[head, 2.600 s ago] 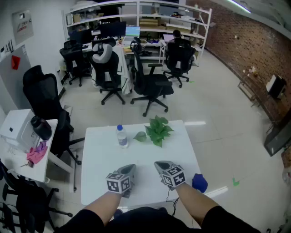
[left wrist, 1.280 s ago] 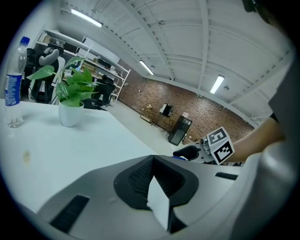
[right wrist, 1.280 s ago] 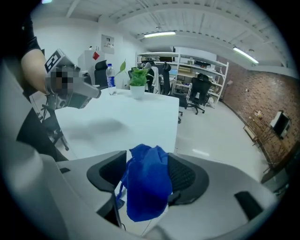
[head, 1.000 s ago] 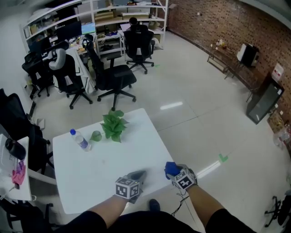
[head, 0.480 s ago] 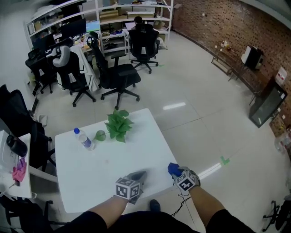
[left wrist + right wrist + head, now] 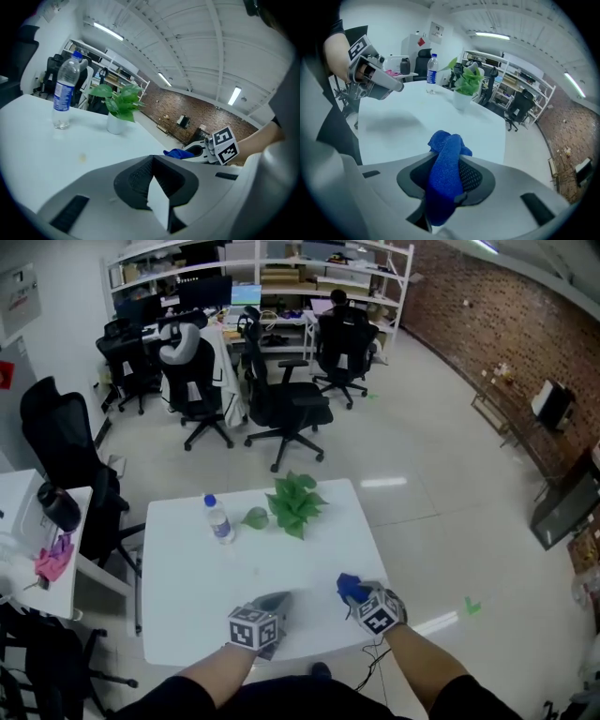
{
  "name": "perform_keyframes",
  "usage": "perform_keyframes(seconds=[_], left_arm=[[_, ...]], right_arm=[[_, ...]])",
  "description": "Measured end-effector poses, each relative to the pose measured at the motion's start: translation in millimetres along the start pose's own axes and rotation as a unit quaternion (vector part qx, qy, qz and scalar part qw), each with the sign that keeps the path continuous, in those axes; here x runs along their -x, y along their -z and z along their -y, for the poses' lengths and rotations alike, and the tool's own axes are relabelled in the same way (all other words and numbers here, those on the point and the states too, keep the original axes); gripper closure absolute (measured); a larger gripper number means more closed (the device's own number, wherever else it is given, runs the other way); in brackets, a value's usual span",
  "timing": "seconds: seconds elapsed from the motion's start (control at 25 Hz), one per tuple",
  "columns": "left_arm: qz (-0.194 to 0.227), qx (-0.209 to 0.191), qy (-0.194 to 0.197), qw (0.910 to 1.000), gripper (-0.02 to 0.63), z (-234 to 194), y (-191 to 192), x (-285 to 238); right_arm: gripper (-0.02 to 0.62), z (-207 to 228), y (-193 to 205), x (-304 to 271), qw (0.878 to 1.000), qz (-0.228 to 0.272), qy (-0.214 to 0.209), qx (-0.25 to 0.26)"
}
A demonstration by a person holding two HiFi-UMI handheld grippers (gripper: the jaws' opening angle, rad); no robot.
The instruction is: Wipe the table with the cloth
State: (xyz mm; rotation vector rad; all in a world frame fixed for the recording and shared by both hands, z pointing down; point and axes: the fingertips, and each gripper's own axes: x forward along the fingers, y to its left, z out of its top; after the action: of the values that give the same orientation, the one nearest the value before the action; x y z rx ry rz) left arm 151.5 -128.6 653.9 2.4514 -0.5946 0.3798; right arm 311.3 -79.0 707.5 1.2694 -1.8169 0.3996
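A blue cloth [image 6: 348, 586] [image 6: 446, 168] is bunched between the jaws of my right gripper [image 6: 359, 593] [image 6: 445, 157], which are closing and pinch it. It hangs just over the white table [image 6: 234, 573] near the front right corner. My left gripper [image 6: 276, 600] [image 6: 152, 160] is shut with nothing in it and hovers low over the table's front edge, to the left of the right one. From the left gripper view the right gripper [image 6: 206, 150] and the cloth [image 6: 177, 153] show off to the right.
A clear water bottle [image 6: 217, 518] [image 6: 64, 91] and a small potted green plant [image 6: 295, 502] [image 6: 465, 84] stand at the table's far side. Black office chairs [image 6: 286, 404] and desks lie beyond. A side table [image 6: 28, 549] with a pink rag sits at the left.
The cloth lay loose at the table's right edge; my right gripper reached it and closed on it, and now carries it over the table. The left gripper stayed near the front edge.
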Motion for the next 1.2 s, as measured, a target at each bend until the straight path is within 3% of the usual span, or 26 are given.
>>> perform_keyframes(seconds=[0.2,0.48,0.64,0.84,0.92,1.08,1.2], left_arm=[[0.036,0.025,-0.054,0.9976,0.606,-60.3,-7.0,62.7],[0.073,0.054,-0.129,0.9874,0.606,-139.8,-1.2,164.2],[0.075,0.054,-0.165,0.9820,0.606,-171.6,11.6,210.6],[0.081,0.065,-0.190,0.9762,0.606,-198.7,28.1,249.0],[0.084,0.069,-0.196,0.9745,0.606,-206.8,30.6,258.7],[0.090,0.073,-0.198,0.9734,0.606,-215.1,31.3,266.5],[0.096,0.077,-0.193,0.9735,0.606,-215.0,29.5,267.4]], right_arm=[[0.482,-32.2,-87.9,-49.2,0.997,-0.019,0.022,0.070],[0.482,-94.4,-177.7,-121.0,0.980,-0.067,0.059,0.180],[0.482,-120.8,-199.8,-152.8,0.962,-0.097,0.074,0.244],[0.482,-139.2,-194.2,-185.2,0.938,-0.158,0.075,0.301],[0.490,-140.4,-192.1,-192.9,0.935,-0.171,0.079,0.300],[0.500,-138.1,-198.3,-200.8,0.956,-0.176,0.066,0.224],[0.510,-143.2,-204.0,-204.0,0.963,-0.177,0.063,0.191]])
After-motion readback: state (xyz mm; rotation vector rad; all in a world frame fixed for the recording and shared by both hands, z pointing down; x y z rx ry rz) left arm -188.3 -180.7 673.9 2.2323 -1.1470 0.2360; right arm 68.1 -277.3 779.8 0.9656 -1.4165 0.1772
